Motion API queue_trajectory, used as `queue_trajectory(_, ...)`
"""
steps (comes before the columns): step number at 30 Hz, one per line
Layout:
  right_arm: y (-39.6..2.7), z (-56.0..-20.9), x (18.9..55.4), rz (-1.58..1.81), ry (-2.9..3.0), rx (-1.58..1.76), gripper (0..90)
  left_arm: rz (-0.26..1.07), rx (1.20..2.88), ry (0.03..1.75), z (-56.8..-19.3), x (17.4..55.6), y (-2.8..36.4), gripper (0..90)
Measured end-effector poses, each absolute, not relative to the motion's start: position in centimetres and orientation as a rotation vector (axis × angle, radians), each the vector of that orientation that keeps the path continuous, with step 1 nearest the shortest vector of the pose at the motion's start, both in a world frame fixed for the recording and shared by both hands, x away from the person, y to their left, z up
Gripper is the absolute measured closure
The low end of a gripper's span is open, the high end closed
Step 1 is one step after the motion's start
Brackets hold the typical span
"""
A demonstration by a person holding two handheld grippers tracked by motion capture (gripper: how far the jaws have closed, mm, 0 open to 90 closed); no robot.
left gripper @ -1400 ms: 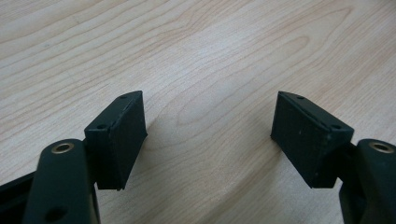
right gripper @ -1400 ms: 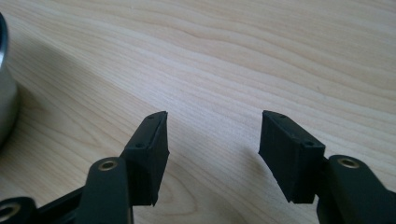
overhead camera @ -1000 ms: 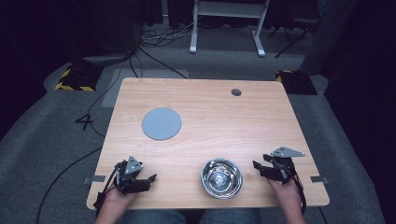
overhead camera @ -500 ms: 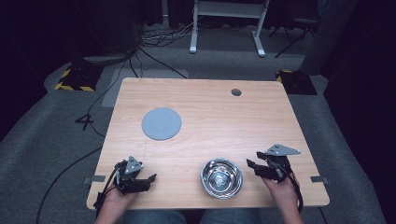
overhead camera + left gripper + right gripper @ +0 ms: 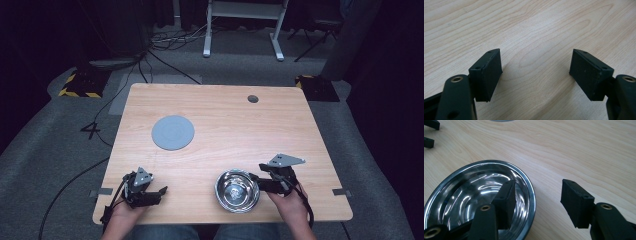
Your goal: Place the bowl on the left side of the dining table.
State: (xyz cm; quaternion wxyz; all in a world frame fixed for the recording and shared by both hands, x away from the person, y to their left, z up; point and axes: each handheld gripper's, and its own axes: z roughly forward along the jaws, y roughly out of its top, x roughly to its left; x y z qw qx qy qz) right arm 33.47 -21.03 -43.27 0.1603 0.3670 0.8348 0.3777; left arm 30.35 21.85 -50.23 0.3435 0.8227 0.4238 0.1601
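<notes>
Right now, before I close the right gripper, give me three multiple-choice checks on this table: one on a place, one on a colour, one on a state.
1. Where does the steel bowl sit?
A. Near edge, beside the right gripper
B. Far edge by the hole
C. On the disc

2. What colour is the flat round disc?
A. Red
B. Grey
C. Yellow

3. How does the right gripper stand to the bowl?
A. Shut on the rim
B. Open, one jaw over the bowl, one outside the rim
C. Shut, far away

Key: 1 A, the high view shows it at the near edge. 2 B, it is grey on the wood. 3 B, the right gripper view shows the jaws apart astride the rim.
</notes>
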Motion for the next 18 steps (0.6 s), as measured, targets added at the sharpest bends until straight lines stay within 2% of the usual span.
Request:
queue_trajectory(12,-19.3,-44.9,34.4,1.027,2.459,1.065,48.5,0.416,2.139,1.102,-50.2,30.4,21.9,26.0)
queue_trajectory(18,-18.8,-45.6,34.7,0.984,2.497,1.077,55.6,0.416,2.139,1.1,-50.2,30.4,21.9,25.9)
